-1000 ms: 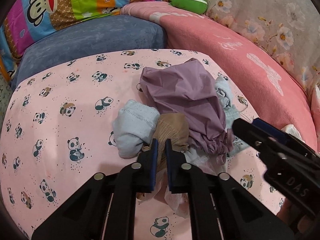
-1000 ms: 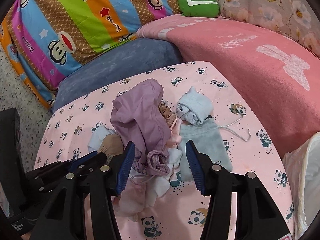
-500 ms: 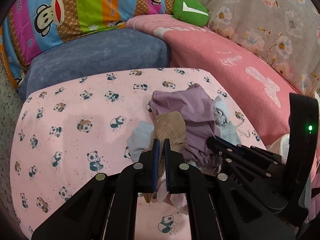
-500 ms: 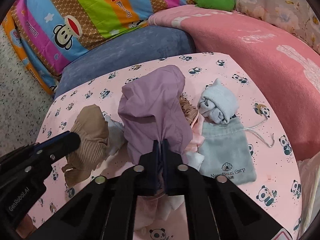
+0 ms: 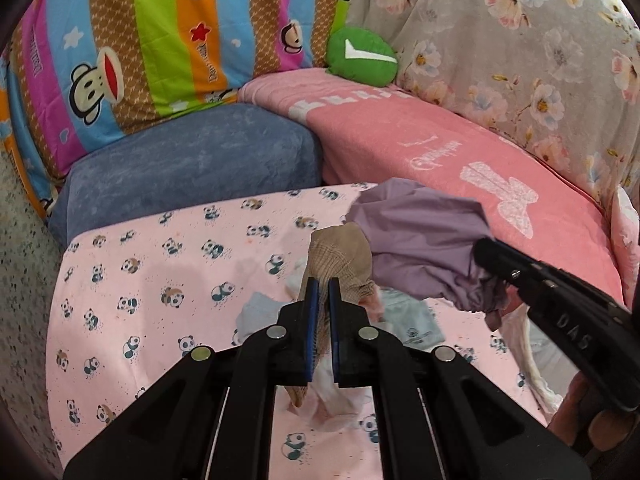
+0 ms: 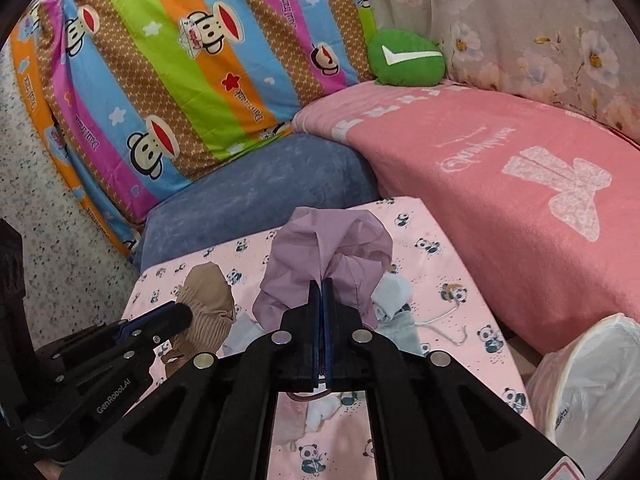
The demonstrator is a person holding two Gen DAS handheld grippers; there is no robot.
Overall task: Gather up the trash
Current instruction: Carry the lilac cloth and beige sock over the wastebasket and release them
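Above panda sheet (image 6: 436, 258), purple cloth (image 6: 332, 252) bunched upward

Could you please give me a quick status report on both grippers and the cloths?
Left gripper shut on brown cloth. Right gripper shut on purple cloth. Both lifted off panda sheet. Nothing in the way.

Two grippers: left gripper (image 5: 323, 292) and right gripper (image 6: 322, 292). One purple cloth (image 6: 332, 256), one tan ribbed cloth (image 5: 340, 256). One grey drawstring pouch (image 6: 400, 334), near right on the sheet, one pale blue rolled cloth (image 6: 394, 294) just beyond it. White and pink scraps (image 6: 316, 408) near, count unclear. One panda sheet (image 5: 160, 280). One green cushion (image 6: 406, 58) far. One white-lined bin (image 6: 592, 376), right.
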